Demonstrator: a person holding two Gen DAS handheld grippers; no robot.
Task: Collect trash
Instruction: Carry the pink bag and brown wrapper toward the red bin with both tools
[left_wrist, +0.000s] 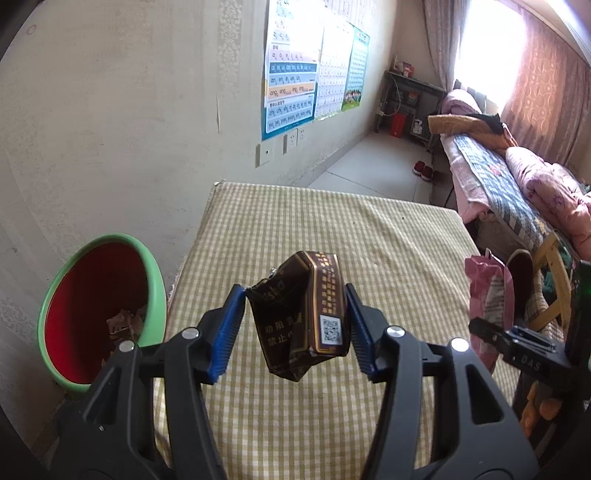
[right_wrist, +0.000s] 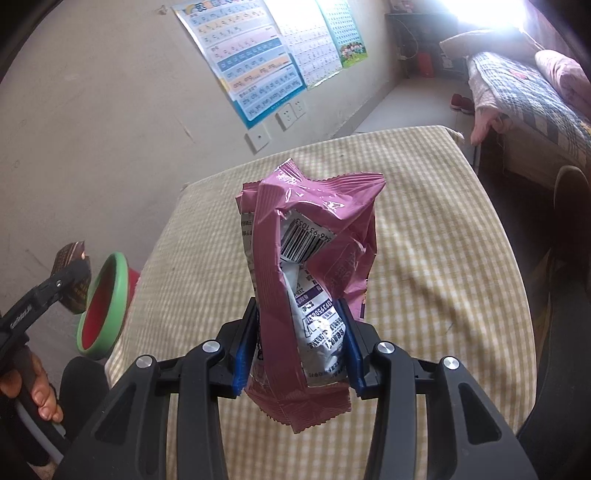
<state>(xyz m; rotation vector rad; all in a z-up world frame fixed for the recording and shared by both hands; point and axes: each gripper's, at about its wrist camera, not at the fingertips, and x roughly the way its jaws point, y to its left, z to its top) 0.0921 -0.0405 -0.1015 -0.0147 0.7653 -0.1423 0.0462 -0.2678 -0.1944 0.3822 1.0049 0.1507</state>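
My left gripper is shut on a crushed brown cigarette pack and holds it above the checked tablecloth. My right gripper is shut on a crumpled pink snack wrapper held upright over the table. A green-rimmed red trash bin stands on the floor left of the table, with some scraps inside; it also shows in the right wrist view. The left gripper with the pack appears at the far left of the right wrist view, near the bin. The pink wrapper shows at the right of the left wrist view.
A wall with posters and sockets runs along the left. A bed with quilts stands at the right, with red shoes on the floor and a shelf at the far end. A wooden chair is by the table's right side.
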